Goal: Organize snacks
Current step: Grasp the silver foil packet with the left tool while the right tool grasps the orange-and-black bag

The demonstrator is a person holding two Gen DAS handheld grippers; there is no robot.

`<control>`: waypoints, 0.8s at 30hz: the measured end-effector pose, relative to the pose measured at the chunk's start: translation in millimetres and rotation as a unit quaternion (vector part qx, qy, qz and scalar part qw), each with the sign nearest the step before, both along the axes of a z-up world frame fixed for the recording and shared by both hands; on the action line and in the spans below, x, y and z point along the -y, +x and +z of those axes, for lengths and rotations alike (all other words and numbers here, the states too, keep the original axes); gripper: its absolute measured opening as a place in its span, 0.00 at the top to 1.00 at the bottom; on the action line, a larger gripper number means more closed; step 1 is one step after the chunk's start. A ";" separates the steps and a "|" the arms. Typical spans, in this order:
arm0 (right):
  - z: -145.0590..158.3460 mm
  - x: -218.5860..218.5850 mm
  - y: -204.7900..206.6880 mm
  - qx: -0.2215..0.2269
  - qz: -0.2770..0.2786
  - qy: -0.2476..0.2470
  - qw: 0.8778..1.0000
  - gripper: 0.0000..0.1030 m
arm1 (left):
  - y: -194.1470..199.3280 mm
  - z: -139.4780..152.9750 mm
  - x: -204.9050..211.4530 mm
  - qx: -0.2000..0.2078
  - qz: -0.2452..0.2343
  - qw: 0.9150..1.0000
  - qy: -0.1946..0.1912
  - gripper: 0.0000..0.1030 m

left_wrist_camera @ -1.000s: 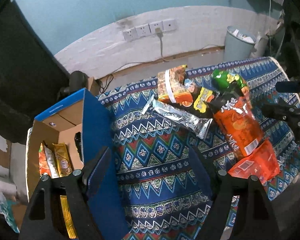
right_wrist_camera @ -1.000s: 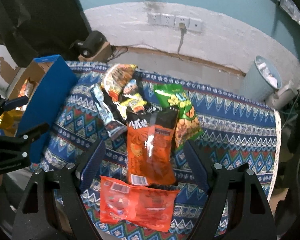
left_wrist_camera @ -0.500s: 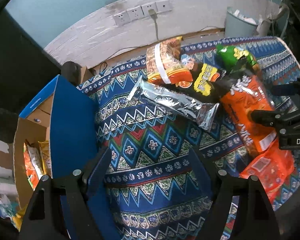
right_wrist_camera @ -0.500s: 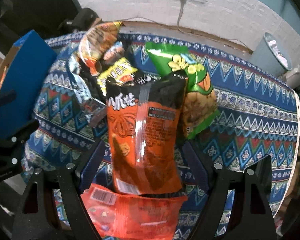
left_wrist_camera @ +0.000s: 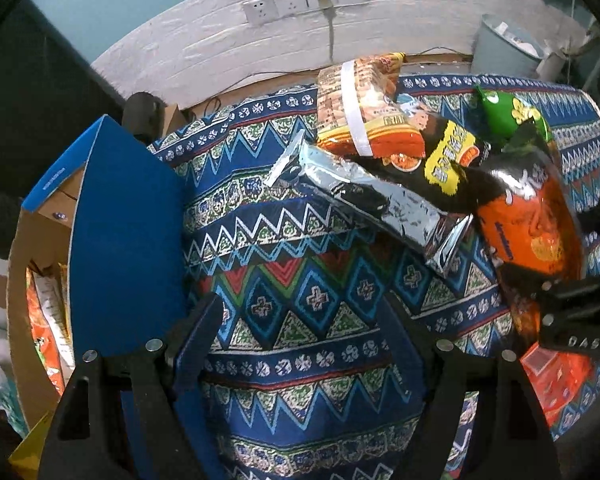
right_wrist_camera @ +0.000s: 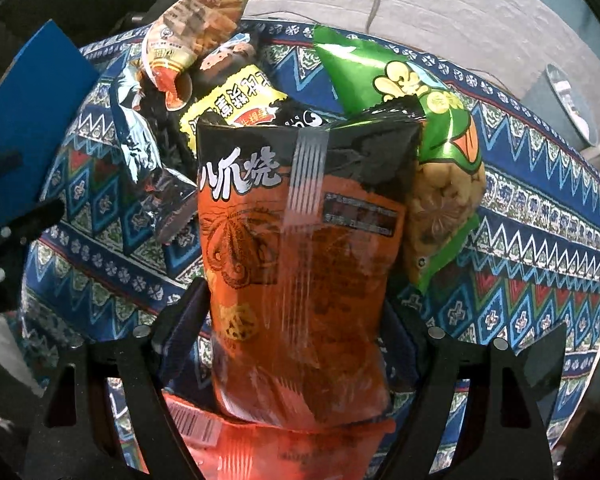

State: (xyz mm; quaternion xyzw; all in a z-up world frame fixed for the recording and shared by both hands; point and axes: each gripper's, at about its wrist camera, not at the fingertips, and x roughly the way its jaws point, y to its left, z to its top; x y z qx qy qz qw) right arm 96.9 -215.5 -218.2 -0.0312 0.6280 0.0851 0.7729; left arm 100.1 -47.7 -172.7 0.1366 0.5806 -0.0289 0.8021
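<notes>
The orange-and-black crinkly foil snack bag (right_wrist_camera: 300,264) lay lengthwise between the fingers of the right tongs (right_wrist_camera: 296,328), its lower half filling the gap; whether the blue pads pressed it could not be told, since the bag hid their inner faces. The right tongs stood spread wide. Below that bag, a flat red plastic packet (right_wrist_camera: 236,444) was cut off by the frame. Ahead of the right tongs, a green peanut bag (right_wrist_camera: 412,120) leaned against the orange bag's right edge, and a yellow-and-black packet (right_wrist_camera: 236,108) poked out behind its top.

The left tongs (left_wrist_camera: 300,332) were open and empty over bare patterned blue cloth on the counter (left_wrist_camera: 300,304), with free room ahead up to a long silver foil packet (left_wrist_camera: 364,204). Just left of them rose the blue flap of a cardboard box (left_wrist_camera: 128,240), its contents mostly hidden.
</notes>
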 end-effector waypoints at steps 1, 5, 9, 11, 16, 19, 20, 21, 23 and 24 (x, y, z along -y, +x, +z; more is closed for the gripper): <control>-0.4 0.1 -0.8 0.002 0.002 0.000 1.000 0.30 | 1.6 0.5 0.3 0.001 0.002 1.000 -0.001 0.22; 7.9 8.0 -7.8 0.021 0.005 0.014 1.000 0.52 | 9.9 1.7 -0.4 0.006 0.017 1.000 -0.010 0.22; 24.2 18.4 -14.1 0.052 -0.001 0.005 0.999 0.55 | 19.9 2.3 -3.0 0.003 0.044 0.998 -0.042 0.22; 30.9 24.8 -16.0 0.063 -0.008 0.010 0.998 0.56 | 25.2 2.0 -4.0 0.000 0.059 0.996 -0.063 0.22; 48.6 41.5 -17.6 0.096 -0.026 0.018 0.995 0.56 | 40.5 -1.5 -6.9 -0.010 0.103 0.988 -0.114 0.22; 57.3 48.0 -15.0 0.115 -0.034 0.027 0.992 0.56 | 50.2 -6.1 -7.1 -0.016 0.132 0.980 -0.145 0.22; 58.5 49.5 -15.6 0.119 -0.035 0.029 0.992 0.56 | 52.2 -7.3 -6.4 -0.017 0.138 0.979 -0.151 0.22; 59.6 50.3 -14.4 0.121 -0.035 0.030 0.992 0.56 | 54.3 -8.7 -5.5 -0.016 0.142 0.977 -0.155 0.22; 63.9 54.3 -16.2 0.122 -0.034 0.029 0.991 0.56 | 58.8 -11.4 -1.0 -0.016 0.149 0.976 -0.158 0.22; 64.5 54.8 -15.9 0.122 -0.034 0.029 0.992 0.56 | 60.1 -13.0 1.9 -0.017 0.150 0.976 -0.157 0.22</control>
